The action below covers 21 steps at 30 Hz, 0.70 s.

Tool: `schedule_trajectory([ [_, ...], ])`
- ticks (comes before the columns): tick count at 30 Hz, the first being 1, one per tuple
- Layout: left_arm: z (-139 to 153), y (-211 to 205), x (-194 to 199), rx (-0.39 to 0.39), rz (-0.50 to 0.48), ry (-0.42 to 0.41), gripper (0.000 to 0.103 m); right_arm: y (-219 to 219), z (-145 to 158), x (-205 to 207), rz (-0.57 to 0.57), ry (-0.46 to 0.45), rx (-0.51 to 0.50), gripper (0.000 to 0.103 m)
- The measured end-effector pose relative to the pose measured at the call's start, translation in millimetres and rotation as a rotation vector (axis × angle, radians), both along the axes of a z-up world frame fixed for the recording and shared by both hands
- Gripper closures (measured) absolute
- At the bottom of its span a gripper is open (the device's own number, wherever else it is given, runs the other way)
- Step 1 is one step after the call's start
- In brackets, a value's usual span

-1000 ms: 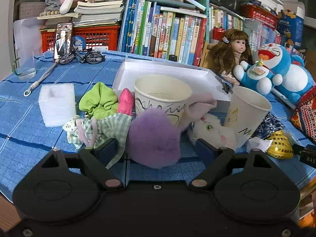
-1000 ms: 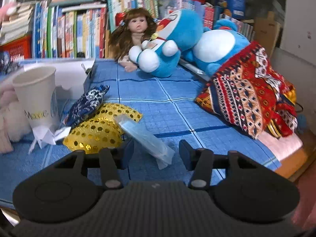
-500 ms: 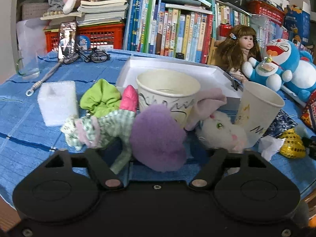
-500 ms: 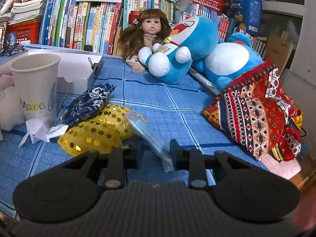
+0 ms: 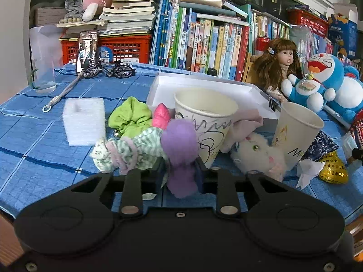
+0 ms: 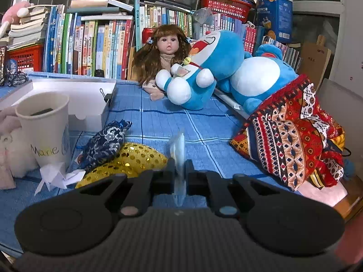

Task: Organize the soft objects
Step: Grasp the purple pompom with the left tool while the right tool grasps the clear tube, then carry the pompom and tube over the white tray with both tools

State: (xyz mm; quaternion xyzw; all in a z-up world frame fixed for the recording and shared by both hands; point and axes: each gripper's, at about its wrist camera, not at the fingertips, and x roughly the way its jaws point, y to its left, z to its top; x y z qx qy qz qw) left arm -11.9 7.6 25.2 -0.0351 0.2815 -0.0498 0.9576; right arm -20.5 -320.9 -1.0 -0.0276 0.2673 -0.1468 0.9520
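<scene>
A: The purple pompom [image 5: 180,145] is getting squeezed. The left gripper [image 5: 180,172] is closing on it right now, pads pinching its lower half, so it is bulging out above and below the jaws. It is sitting near the front of the blue cloth [image 5: 34,140], touching the scribbled paper cup [image 5: 205,122] just behind it.

B: Over on the right, the right gripper [image 6: 180,174] is clamped narrow on a clear plastic packet [image 6: 178,149], holding it edge-on and upright. I'd say pinching that thin edge is the only way to lift something so flat.

A: Agreed, and the low grip on the pompom looks meant to free it from the striped rag toy [image 5: 127,151] lying against its left side.

B: A second ago both pairs of jaws were standing wide, the pompom round and untouched between the left pads, the packet lying slanted on the cloth.

A: Now it is squashed tall. The white plush cat [image 5: 261,154] to the right and the green scrunchie [image 5: 130,117] further back are sitting where they were.

B: The gold sequin pouch [image 6: 133,158] beside the packet too, just left of it.
</scene>
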Motion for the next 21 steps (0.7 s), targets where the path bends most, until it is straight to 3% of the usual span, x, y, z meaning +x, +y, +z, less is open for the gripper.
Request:
schedule_trajectory([
  [12, 10.5, 4.1, -15.9, -0.011, -0.051, -0.015, 0.08, 0.3, 9.8, -5.7, -0.008, -0.035, 0.023, 0.091],
  [21, 12.6, -5.2, -25.6, 0.027, -0.075, -0.041, 0.067, 2.0, 7.2, -7.7, -0.009, -0.026, 0.038, 0.091],
])
